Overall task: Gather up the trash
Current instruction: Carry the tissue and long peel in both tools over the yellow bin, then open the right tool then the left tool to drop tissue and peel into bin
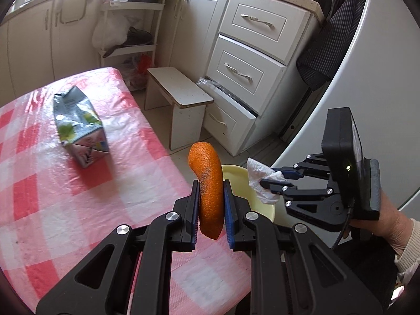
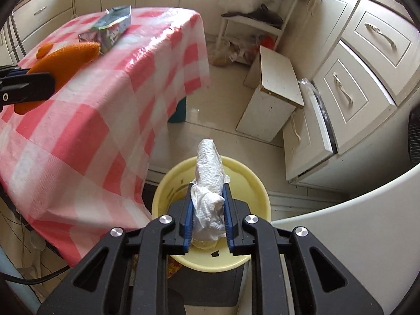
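The left gripper (image 1: 211,207) has its jaws clamped on an orange peel (image 1: 208,189), long axis upright and top curling left; only this view shows the crushed carton (image 1: 78,126) lying flat on the worktop (image 1: 39,197), well left of the jaws. The right gripper (image 2: 208,210) has its jaws pinched on a crumpled paper towel (image 2: 208,183) pointing forward, and only its view shows the yellow bin (image 2: 252,181) apparently directly beneath, depth uncertain.
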A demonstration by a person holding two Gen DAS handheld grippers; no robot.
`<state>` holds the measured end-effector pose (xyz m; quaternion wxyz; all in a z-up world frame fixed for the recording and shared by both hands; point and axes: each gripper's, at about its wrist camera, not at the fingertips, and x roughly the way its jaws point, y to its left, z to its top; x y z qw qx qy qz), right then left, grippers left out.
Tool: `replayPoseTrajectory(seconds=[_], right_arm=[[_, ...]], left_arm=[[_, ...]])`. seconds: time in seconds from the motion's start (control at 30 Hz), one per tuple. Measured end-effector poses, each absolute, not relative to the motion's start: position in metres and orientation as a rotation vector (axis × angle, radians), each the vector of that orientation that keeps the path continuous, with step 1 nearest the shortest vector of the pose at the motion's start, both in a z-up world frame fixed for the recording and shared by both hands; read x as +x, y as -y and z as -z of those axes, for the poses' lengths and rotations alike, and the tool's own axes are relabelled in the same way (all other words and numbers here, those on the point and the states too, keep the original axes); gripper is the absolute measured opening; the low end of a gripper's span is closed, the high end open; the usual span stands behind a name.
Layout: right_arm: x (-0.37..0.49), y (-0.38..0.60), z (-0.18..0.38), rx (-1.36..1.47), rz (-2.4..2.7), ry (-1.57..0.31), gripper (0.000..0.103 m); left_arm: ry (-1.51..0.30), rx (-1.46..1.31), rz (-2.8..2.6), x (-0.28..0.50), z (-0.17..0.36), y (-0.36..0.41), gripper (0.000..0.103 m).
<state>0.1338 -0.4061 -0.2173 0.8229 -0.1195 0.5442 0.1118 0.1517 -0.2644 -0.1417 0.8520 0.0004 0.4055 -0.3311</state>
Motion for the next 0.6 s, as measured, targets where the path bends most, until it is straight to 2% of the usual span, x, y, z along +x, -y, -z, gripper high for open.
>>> replayPoseTrajectory(seconds=[0.23, 0.37, 0.6], right_arm=[[0.134, 0.406, 0.23, -0.279, -0.222, -1.195, 0.028], [0.135, 0.412, 0.234, -0.273, -0.194, -1.213, 0.044], [0.135, 0.417, 0.231, -0.287, -0.163, -1.21, 0.05]], left_arm=[[-0.866, 0.001, 0.723, 0.156, 0.147, 0.287, 0.017], [-0.878, 0.0, 0.731, 0.16, 0.15, 0.298, 0.017], [-0.909, 0.007, 0.742, 0.163, 0.159, 0.314, 0.017]])
